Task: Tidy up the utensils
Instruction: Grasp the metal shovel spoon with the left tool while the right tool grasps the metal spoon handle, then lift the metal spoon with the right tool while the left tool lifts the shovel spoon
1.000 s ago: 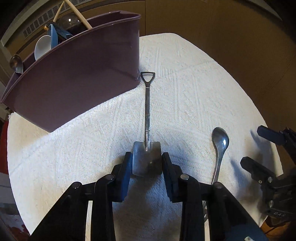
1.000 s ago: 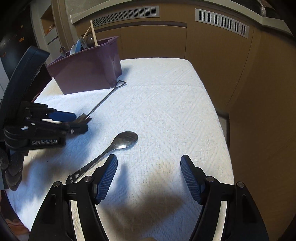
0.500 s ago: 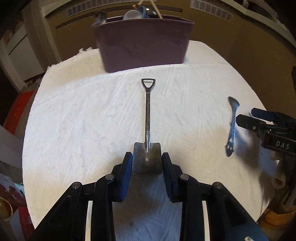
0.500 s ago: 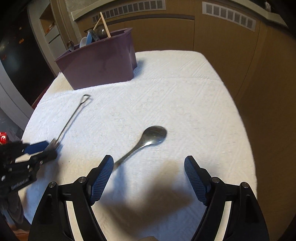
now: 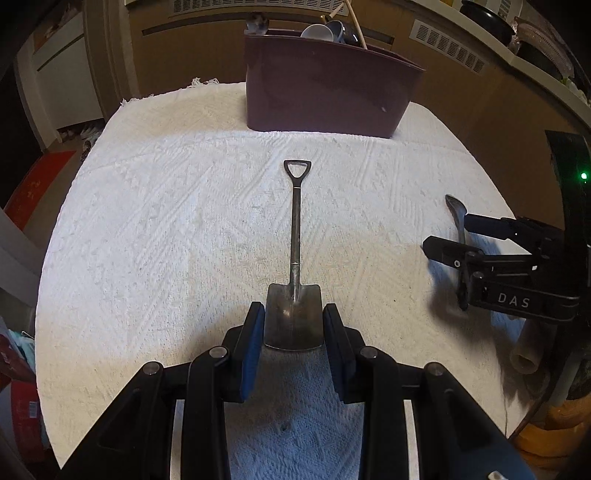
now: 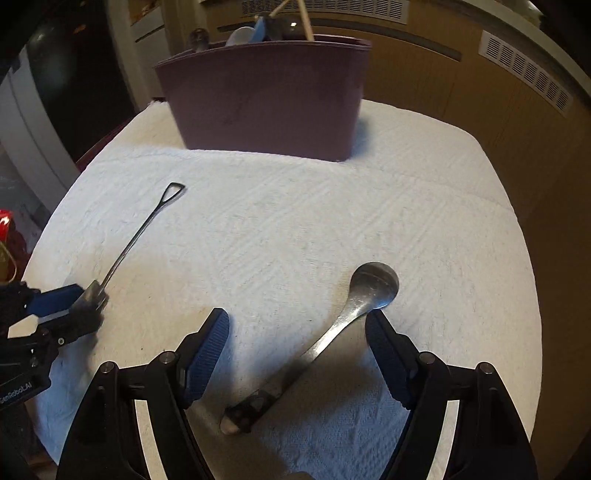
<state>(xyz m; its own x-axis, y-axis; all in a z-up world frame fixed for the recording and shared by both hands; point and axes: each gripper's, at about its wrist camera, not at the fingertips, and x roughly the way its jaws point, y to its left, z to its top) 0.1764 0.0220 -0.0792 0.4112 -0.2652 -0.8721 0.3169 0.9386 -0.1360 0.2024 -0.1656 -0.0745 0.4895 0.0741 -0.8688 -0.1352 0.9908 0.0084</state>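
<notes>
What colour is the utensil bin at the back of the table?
Dull purple, a plum shade: the utensil bin shows best in the right wrist view.

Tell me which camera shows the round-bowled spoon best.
The right wrist view: the spoon lies whole between the open fingers of the right gripper, from bowl to pierced handle end. The left wrist view shows only part of the spoon at its right edge, seen thin and partly hidden by the right gripper.

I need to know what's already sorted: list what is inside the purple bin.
Above the rim of the purple bin poke a white spoon bowl, a wooden stick and some dark utensils. Its opaque wall hides everything lower down.
</notes>
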